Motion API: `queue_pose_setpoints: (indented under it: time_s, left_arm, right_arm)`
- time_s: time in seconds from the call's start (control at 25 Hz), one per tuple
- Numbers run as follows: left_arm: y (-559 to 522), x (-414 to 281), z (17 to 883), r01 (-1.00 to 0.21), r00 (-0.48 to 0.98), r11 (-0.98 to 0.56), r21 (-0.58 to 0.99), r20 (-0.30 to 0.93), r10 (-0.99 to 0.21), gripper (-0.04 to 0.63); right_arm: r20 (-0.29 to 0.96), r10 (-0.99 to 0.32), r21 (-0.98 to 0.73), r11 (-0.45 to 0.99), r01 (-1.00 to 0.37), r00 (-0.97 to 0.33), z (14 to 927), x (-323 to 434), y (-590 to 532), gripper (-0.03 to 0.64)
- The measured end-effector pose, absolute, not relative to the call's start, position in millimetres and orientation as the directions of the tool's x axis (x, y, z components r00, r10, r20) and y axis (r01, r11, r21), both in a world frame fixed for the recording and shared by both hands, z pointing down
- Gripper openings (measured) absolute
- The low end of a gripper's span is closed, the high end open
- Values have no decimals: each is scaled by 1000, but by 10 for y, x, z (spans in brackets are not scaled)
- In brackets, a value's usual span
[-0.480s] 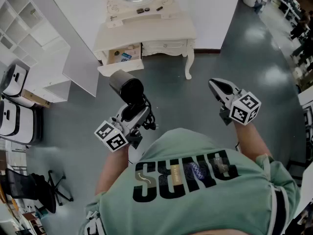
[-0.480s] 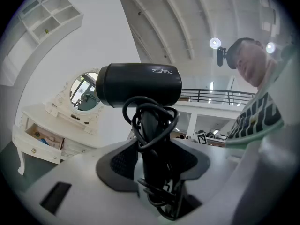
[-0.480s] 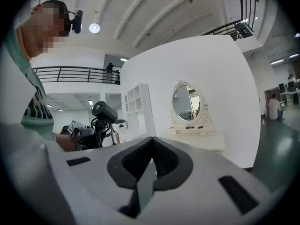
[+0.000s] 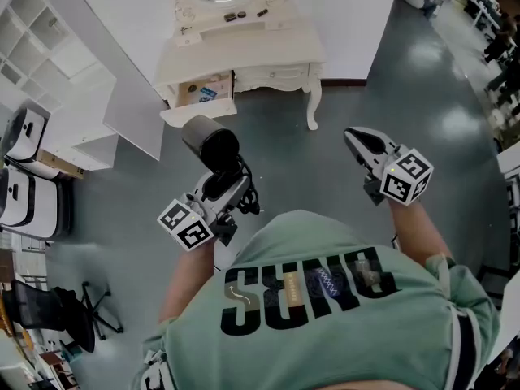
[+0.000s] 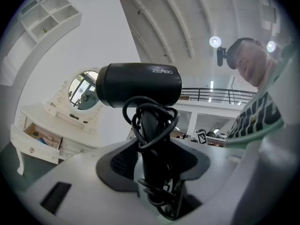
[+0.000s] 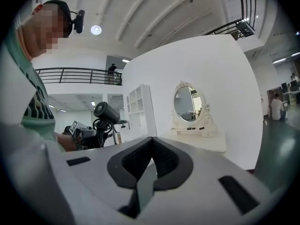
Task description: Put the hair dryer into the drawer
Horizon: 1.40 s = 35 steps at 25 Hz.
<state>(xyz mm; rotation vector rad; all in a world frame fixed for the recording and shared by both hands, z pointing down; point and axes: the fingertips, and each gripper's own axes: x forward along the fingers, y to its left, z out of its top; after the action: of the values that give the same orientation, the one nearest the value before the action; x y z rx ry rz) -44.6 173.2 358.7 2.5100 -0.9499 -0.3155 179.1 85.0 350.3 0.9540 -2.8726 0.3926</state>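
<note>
I hold a black hair dryer [image 4: 210,143] by its handle in my left gripper [image 4: 221,184], which is shut on it, with the cord looped round the handle. In the left gripper view the hair dryer [image 5: 138,85] stands upright between the pads of the left gripper [image 5: 151,159]. My right gripper [image 4: 358,141] hangs to the right, shut and empty; its jaws meet at the tip [image 6: 151,146]. Ahead stands a white dressing table [image 4: 244,55] with its left drawer [image 4: 201,90] pulled open, small items inside. The hair dryer [image 6: 105,112] also shows far left in the right gripper view.
A white shelf unit [image 4: 49,63] and a leaning white panel [image 4: 134,96] stand left of the table. White cases [image 4: 24,177] and a black office chair [image 4: 65,315] sit at the far left. An oval mirror [image 6: 190,104] tops the table. The floor is grey.
</note>
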Motion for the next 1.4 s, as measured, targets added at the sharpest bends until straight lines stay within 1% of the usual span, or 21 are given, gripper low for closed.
queue_pose_setpoints:
  time_s: [0.24,0.56,0.84,1.04,1.4]
  left_arm:
    - [1718,-278,3537,-578,735,-668,468,-55,-675,212]
    - [1597,268,3494,-587,727,-668,457,-67,-684,212]
    - [1495,441,3551,-586,731,-669,458,-58,-680,213]
    - [1400,370,3559,-585,737,-677,448,-55,-673,212]
    - [986,-275,3813,-536,764,-705,464,-90,-639,212]
  right_arm:
    - [156,-574,-212,776,-594,-804,3421,1940,874,-6]
    - [137,-554,-187,799,-571,-821,3350,2435,777,-6]
    - [141,-538,-185,810,-556,-831,3405,2536,709,-6]
    - [155,-530,-203,809,-552,-833,3484,2441,671,-6]
    - [187,-549,-186,795,-578,-815,3700,1771,405,-6]
